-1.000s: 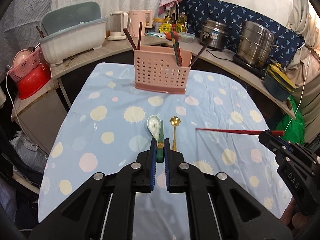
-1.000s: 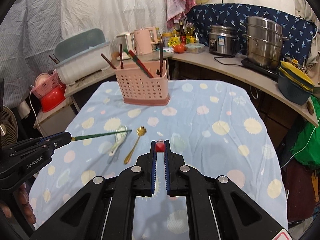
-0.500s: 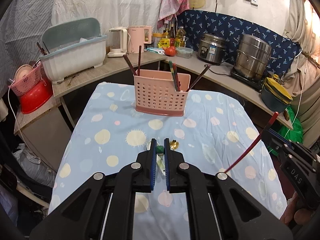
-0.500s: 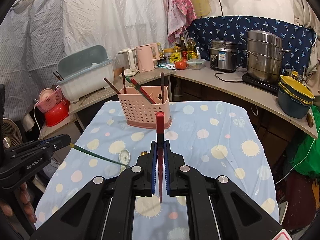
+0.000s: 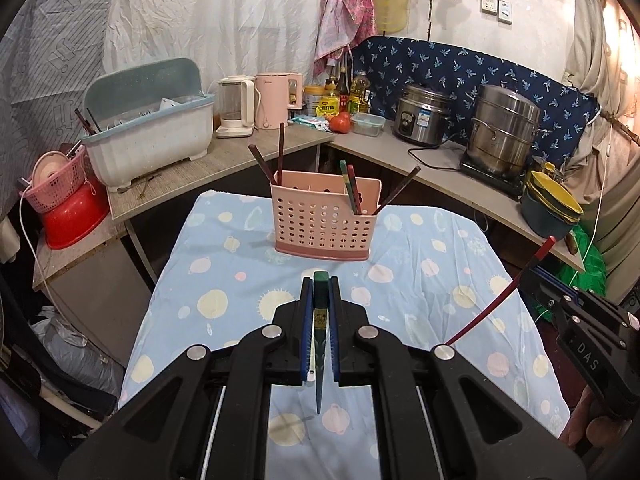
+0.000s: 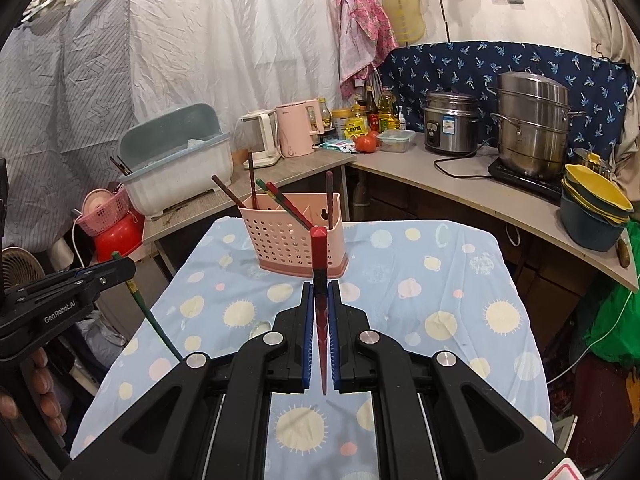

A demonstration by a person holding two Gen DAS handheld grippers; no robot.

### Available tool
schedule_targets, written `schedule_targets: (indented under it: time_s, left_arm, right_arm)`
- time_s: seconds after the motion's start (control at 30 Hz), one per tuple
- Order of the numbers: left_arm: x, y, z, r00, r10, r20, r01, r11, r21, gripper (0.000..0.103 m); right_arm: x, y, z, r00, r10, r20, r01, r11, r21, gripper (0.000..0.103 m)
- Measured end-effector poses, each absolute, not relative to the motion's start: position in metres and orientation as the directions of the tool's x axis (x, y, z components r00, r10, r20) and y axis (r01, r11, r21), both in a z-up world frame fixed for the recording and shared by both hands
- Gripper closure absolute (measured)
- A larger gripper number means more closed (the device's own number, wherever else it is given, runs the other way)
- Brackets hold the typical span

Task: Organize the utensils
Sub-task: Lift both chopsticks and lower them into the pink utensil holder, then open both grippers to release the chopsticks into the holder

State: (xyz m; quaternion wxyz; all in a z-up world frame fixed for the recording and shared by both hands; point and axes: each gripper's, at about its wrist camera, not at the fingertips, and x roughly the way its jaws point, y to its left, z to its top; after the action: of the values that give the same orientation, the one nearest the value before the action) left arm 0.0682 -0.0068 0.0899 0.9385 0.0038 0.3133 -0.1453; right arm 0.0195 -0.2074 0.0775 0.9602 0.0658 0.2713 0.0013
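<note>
My left gripper (image 5: 320, 292) is shut on a green chopstick (image 5: 320, 328), held upright with its thin tip down, above the blue dotted tablecloth (image 5: 224, 264). My right gripper (image 6: 320, 296) is shut on a red chopstick (image 6: 319, 264), also upright, tip down. Each shows in the other's view: the red chopstick (image 5: 504, 296) at the right, the green chopstick (image 6: 152, 316) at the left. The pink perforated utensil holder (image 5: 324, 220) stands at the table's far middle with several chopsticks in it, ahead of both grippers. It also shows in the right wrist view (image 6: 292, 240).
A spoon bowl (image 6: 260, 326) peeks out by my right gripper's left finger. A counter runs behind the table with a dish rack (image 5: 148, 128), kettles (image 5: 276, 100), a rice cooker (image 5: 420, 114) and a steamer pot (image 5: 506, 132). Stacked bowls (image 5: 554, 204) sit at right.
Both grippers have risen from the table and swung their chopsticks from lying level to upright. The views tilted up, so the spoons on the cloth dropped behind the fingers.
</note>
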Motion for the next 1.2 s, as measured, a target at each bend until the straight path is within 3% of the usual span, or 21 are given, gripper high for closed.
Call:
schedule_targets:
  time_s: [0.57,0.97,1.2]
  left_arm:
    - [0.112,-0.006,0.147,0.802,-0.273,-0.531,0.283,0.957,-0.065,0.096]
    - [0.194,-0.020,0.234,0.874,-0.251,-0.417,0.267,0.963,-0.021,0.096]
    - [0.255,-0.040,0.250,0.889,-0.233,-0.393,0.249,0.968,-0.009,0.096]
  right_arm:
    - [0.049,-0.206,0.114,0.877,0.073,-0.474,-0.012,0.991,0.130,0.096]
    - [0.129,-0.202,0.189,0.915,0.094,-0.391,-0.059,0.993,0.103,0.096]
    - [0.195,-0.202,0.208,0.924,0.081,-0.375,-0.049,0.994,0.094,0.096]
